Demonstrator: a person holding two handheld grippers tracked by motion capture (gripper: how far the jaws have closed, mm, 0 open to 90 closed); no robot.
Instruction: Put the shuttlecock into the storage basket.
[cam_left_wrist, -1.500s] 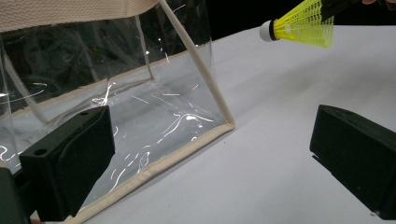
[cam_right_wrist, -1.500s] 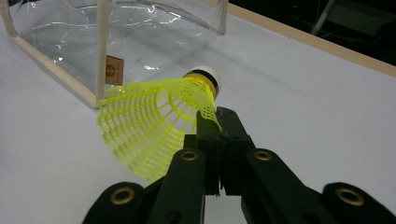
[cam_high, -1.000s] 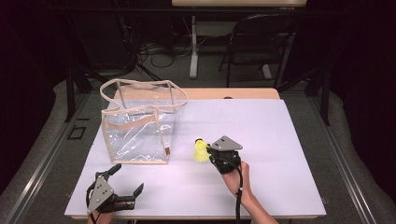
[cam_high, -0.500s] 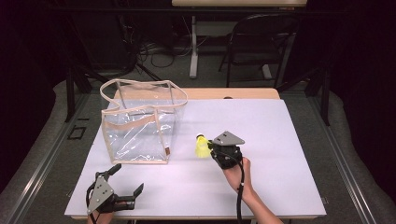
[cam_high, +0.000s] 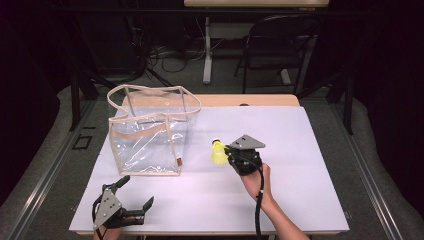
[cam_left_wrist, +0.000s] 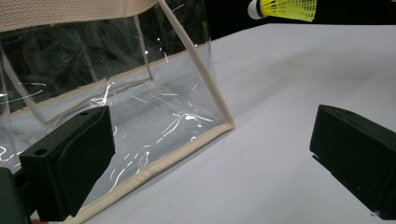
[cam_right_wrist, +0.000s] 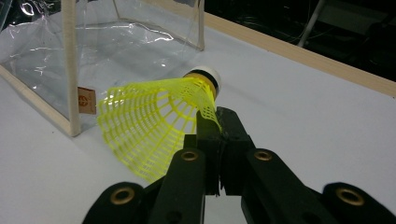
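Dark room all round, with a folding chair (cam_high: 280, 47) and cable clutter on the floor behind; in the middle, a wide white bench (cam_high: 310, 165) with a strip of bare wood showing along its far edge. Standing upright on the left half of the bench, a clear plastic bag (cam_high: 150, 132) with beige trim and handles, mouth open at the top, a small brown tag on its near right corner. Plenty of bare white surface right of the bag and along the whole right half, out to the right edge; likewise a free band between the bag's base and the near edge. At the near left corner, close to the bench edge, the left gripper (cam_high: 131, 197), fingers spread wide with nothing between them, aimed toward the bag's lower corner as seen in the left gripper view (cam_left_wrist: 212, 154). Near the middle, just right of the bag, the right gripper (cam_high: 226, 152) in a hand reaching in from the near edge, fingers clenched on the rim of the skirt of a yellow shuttlecock (cam_high: 218, 151). Shuttlecock (cam_right_wrist: 163, 119) held clear above the bench, white cork tip pointing away toward the far edge, mesh skirt flaring back toward the fingers, apart from the bag wall but near it
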